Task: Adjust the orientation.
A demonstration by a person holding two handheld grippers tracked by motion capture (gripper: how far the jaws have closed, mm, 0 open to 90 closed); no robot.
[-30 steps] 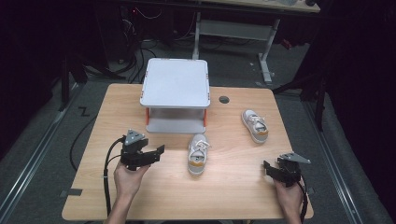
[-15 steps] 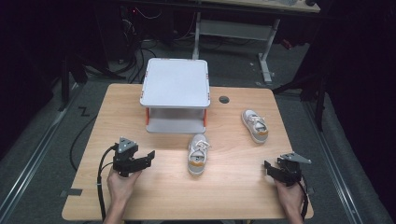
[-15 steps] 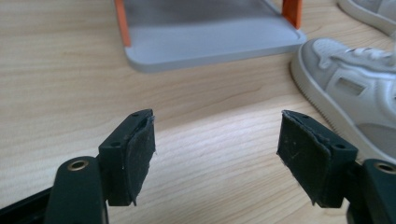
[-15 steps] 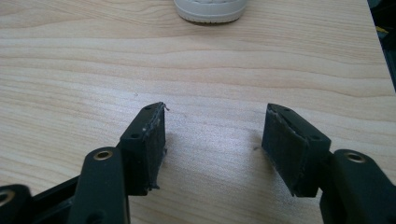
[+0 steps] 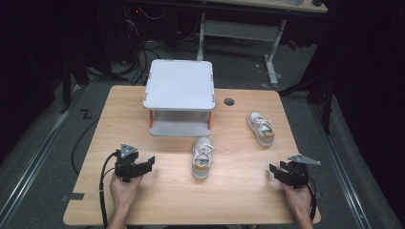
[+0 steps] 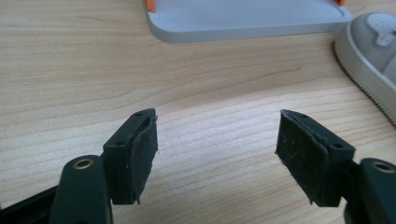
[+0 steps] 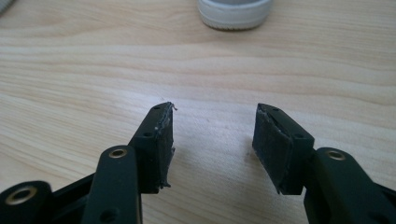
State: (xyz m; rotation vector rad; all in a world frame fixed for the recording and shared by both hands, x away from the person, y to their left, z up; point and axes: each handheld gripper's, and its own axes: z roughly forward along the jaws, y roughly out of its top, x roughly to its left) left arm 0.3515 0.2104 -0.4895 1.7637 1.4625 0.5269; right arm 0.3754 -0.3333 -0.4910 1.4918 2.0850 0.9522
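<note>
A grey two-tier rack [image 5: 179, 98] stands on the wooden table [image 5: 248, 200].

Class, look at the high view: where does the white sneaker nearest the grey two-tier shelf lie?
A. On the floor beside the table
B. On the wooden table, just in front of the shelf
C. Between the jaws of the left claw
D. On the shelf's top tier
B: the white sneaker with an orange heel patch lies on the light wooden table, just in front of the grey two-tier shelf, apart from both claws.

Empty right claw [image 7: 212, 140] nr shoe heel [image 7: 233, 11]
</note>
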